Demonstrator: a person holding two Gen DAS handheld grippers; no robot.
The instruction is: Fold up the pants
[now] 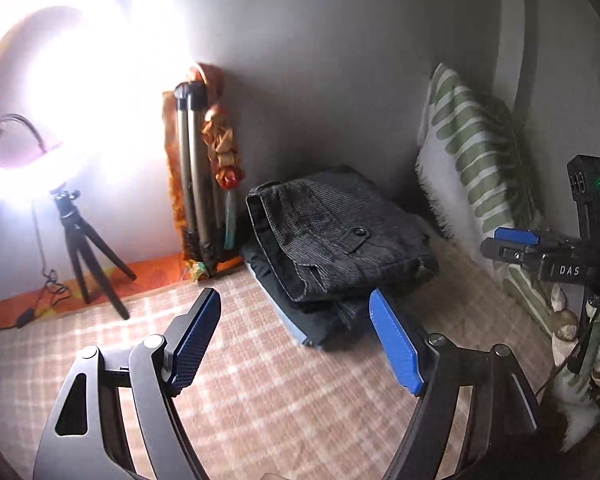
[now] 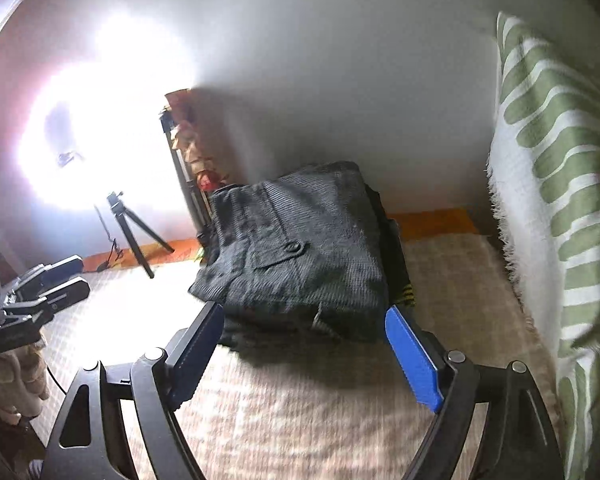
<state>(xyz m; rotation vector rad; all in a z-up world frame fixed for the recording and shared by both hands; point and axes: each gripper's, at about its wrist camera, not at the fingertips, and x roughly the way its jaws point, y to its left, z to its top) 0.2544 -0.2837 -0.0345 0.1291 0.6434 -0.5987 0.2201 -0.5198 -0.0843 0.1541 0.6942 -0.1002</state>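
Observation:
Dark grey corduroy pants (image 1: 332,232) lie folded on top of a small stack of folded clothes near the wall; they show closer in the right wrist view (image 2: 296,252), button pocket up. My left gripper (image 1: 296,308) is open and empty, just short of the stack's near edge. My right gripper (image 2: 304,320) is open and empty, its fingertips at the stack's near edge. The right gripper also shows at the far right of the left wrist view (image 1: 500,242). The left gripper shows at the left of the right wrist view (image 2: 66,276).
The stack lies on a checked beige blanket (image 1: 260,380). A bright ring light on a small tripod (image 1: 84,256) stands at the left. A folded tripod (image 1: 192,168) leans on the wall. A green-striped pillow (image 2: 560,184) stands at the right.

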